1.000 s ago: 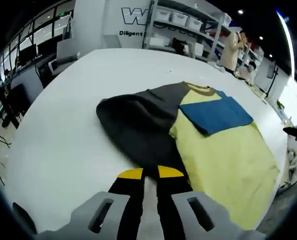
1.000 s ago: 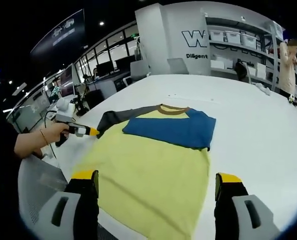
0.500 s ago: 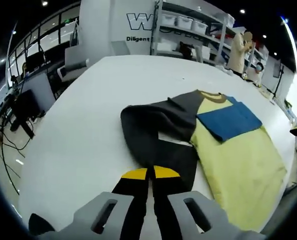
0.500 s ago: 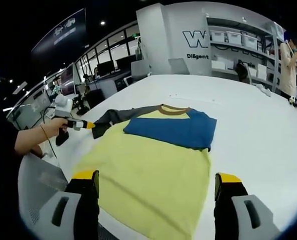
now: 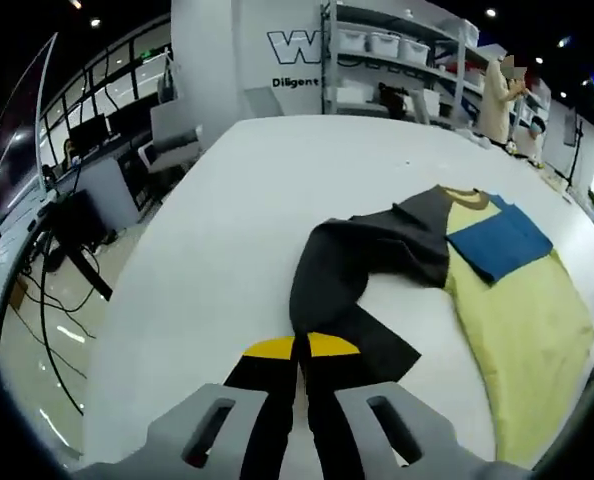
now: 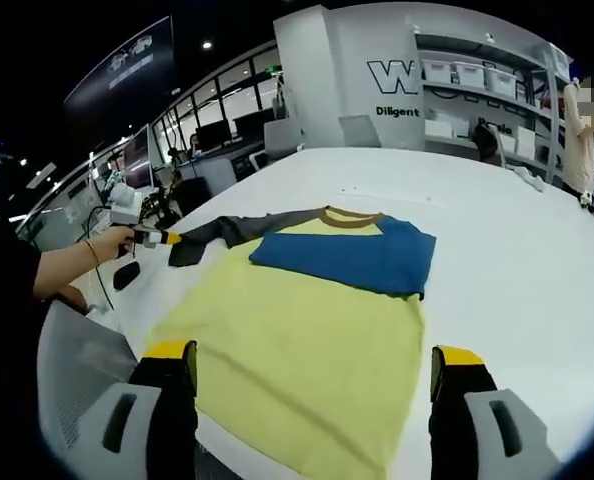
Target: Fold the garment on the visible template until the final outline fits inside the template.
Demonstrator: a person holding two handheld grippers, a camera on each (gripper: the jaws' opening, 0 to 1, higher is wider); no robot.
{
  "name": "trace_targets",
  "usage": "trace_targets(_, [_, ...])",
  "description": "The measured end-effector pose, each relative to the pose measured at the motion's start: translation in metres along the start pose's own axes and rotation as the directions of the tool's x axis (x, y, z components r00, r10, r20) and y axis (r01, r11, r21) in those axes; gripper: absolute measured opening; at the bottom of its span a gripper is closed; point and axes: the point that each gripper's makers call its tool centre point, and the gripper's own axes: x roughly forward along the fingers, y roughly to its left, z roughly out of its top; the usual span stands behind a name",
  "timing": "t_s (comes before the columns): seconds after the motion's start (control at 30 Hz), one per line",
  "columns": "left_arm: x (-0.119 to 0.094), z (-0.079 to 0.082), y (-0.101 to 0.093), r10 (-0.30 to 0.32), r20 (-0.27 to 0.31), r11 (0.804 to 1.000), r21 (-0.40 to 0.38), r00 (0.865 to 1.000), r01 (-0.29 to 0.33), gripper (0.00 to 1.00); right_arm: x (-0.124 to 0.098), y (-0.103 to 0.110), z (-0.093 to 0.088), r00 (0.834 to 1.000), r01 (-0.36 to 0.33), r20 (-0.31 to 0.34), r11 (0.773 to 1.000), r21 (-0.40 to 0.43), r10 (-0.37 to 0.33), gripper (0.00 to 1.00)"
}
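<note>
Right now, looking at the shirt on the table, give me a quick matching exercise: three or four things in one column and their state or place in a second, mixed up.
1. dark grey sleeve
2. blue sleeve
3. left hand-held gripper
4. right hand-held gripper

a. open over the yellow hem
b. folded across the chest
c. shut on cloth
d. stretched out sideways

Pairs: 1-d, 2-b, 3-c, 4-a

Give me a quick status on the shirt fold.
Left hand-held gripper shut on dark sleeve, pulled outward. Right hand-held gripper open above yellow shirt. Blue sleeve folded in.
</note>
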Motion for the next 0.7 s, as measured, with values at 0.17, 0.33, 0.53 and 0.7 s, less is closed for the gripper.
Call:
trace_targets(0.17, [-0.001,-0.001,0.007,0.018,-0.001,1.000,-0.001,1.000,-0.018,0.00,0.001,0.002,0.000,1.000,-0.005,-0.002,1.000,0.001,0.005,0.96])
trace_targets(0.33, [-0.004,0.001,0.014,0.044,0.010,0.999,-0.024,0.999,-0.044,0.00,0.001,0.003,0.000,1.000,-0.009,-0.001,1.000,0.004,0.009,0.96])
trace_targets(0.53, [-0.005,0.006,0.023,0.064,0.025,0.998,-0.027,0.998,-0.064,0.00,0.000,0.003,-0.001,1.000,-0.008,-0.004,1.000,0.005,0.008,0.96])
trace_targets(0.7, [-0.009,0.006,0.030,0.094,0.038,0.995,-0.025,0.995,-0.093,0.00,0.000,0.003,0.000,1.000,-0.009,-0.003,1.000,0.005,0.009,0.96])
